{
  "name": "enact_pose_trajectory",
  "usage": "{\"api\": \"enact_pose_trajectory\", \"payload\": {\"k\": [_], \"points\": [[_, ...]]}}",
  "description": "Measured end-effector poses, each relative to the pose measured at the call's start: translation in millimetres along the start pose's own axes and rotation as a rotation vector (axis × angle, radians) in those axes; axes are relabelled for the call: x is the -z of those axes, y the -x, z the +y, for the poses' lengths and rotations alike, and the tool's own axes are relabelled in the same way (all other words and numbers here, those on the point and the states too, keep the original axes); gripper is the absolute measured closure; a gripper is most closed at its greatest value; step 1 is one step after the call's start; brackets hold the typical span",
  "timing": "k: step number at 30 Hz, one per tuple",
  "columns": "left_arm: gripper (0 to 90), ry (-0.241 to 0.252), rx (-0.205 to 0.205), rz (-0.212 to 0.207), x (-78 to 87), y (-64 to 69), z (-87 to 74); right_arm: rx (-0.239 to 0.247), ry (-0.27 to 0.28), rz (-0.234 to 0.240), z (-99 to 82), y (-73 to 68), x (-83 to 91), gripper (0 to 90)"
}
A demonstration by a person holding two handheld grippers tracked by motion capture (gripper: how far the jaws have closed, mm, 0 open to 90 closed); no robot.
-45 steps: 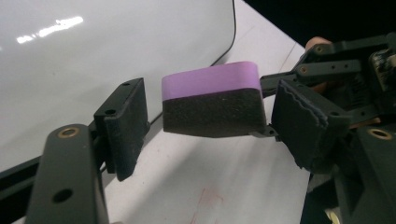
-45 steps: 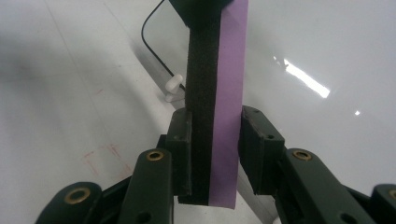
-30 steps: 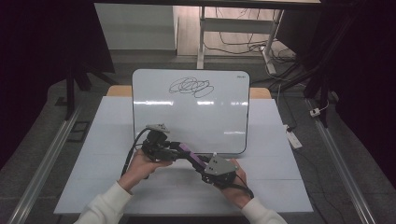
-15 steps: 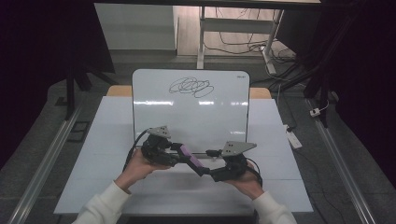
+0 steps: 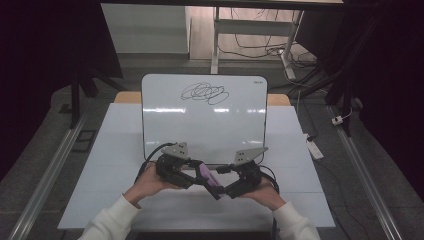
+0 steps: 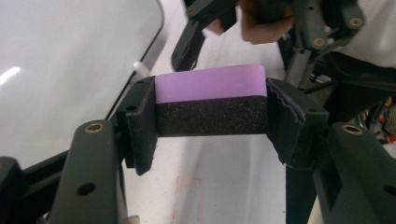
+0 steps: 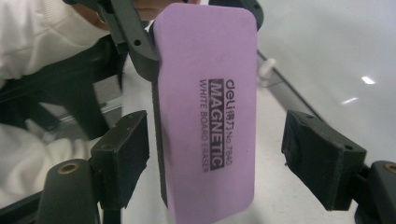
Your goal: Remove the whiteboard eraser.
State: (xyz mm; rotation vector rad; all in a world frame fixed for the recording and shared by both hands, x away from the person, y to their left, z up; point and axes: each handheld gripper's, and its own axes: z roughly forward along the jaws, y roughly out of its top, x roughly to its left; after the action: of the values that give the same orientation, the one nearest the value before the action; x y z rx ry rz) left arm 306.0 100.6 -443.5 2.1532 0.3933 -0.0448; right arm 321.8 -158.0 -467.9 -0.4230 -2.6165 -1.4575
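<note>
- Two sets of jaws at one purple eraser (image 6: 210, 83): left gripper (image 6: 211, 122) pinching its ends; right gripper (image 7: 215, 158) jaws just opened, spread clear of it.
- Handover judged done; a wipe of the scribble (image 5: 205, 93) on the whiteboard (image 5: 165, 130) is called for next.
- Both hands held low over the tabletop (image 5: 105, 190), grippers angled inward.

1. The whiteboard (image 5: 204, 117) lies flat on the far half of the surface (image 5: 125, 190), just past both grippers, so a push forward goes over it.
2. The left gripper (image 5: 197, 176) and right gripper (image 5: 225, 189) sit close together, with the purple eraser (image 5: 209, 176) filling the gap between them.
3. The right gripper's fingers (image 7: 123, 156) have just been opening; there is room on each side of the eraser.
4. The surface is bare to the left and to the right of the hands
</note>
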Motion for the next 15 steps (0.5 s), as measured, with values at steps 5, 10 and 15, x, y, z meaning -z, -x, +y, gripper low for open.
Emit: {"api": "enact_pose_trajectory", "payload": {"k": [5, 10, 15], "points": [[39.0, 0.008, -0.044, -0.032, 0.1, 4.2, 1.3, -0.015, 0.001, 0.105, -0.8, 1.7, -1.9, 35.3], [39.0, 0.005, -0.053, -0.044, -0.2, 4.9, 1.1, -0.022, -0.005, 0.144, -1.2, 1.4, -4.4, 38.1], [38.5, 0.018, -0.057, -0.044, 1.9, 4.8, 0.4, -0.020, 0.003, 0.130, -0.1, -1.1, -4.1, 39.7]]}}
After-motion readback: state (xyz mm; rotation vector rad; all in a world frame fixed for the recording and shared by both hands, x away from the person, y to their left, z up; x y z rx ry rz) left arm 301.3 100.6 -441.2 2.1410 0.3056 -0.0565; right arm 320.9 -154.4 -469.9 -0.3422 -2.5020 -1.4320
